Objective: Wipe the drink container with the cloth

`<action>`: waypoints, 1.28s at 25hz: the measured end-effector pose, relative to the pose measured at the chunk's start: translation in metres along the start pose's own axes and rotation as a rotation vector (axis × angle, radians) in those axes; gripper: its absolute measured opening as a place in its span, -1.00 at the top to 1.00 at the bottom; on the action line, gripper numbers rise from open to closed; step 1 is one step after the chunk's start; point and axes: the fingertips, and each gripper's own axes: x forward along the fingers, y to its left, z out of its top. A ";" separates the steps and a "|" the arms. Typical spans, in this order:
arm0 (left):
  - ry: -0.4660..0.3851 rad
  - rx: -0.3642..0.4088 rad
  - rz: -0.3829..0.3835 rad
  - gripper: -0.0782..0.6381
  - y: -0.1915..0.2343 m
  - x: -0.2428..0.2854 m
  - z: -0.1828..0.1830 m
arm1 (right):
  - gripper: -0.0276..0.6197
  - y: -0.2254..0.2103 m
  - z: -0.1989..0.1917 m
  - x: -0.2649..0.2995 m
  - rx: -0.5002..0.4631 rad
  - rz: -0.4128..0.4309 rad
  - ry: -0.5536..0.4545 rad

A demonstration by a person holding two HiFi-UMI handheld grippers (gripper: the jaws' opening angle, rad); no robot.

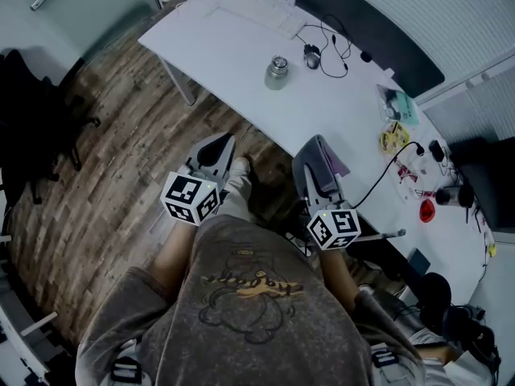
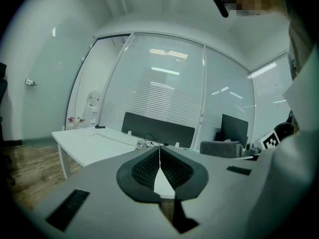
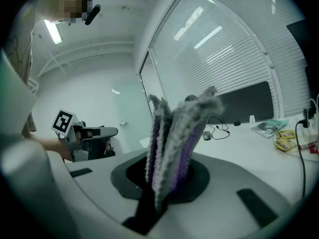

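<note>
Beside the long white desk's (image 1: 241, 47) near edge, the grey left gripper (image 1: 224, 141) is pinched closed and empty. The right gripper (image 1: 319, 145) clamps a folded grey-purple fuzzy cloth (image 3: 174, 133), ready for wiping. Mid-desk stands the small steel drink container (image 1: 277, 72), not yet reached.

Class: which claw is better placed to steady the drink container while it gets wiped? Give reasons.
Left: the left claw is shut on nothing; the right claw grips the cloth.

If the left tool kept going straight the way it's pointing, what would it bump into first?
Probably the white desk. The left tool, shut and empty, aims slightly down at its top, close to the steel drink container. Depth is hard to judge, so it might reach the container first.
</note>
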 end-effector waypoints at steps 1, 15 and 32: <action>0.003 -0.002 -0.005 0.73 0.006 0.008 0.002 | 0.74 -0.003 0.003 0.008 0.001 -0.001 0.001; 0.048 0.004 -0.149 0.73 0.074 0.131 0.050 | 0.74 -0.047 0.055 0.119 0.003 -0.084 0.019; 0.091 0.027 -0.299 0.72 0.115 0.224 0.067 | 0.74 -0.088 0.080 0.189 0.014 -0.213 0.003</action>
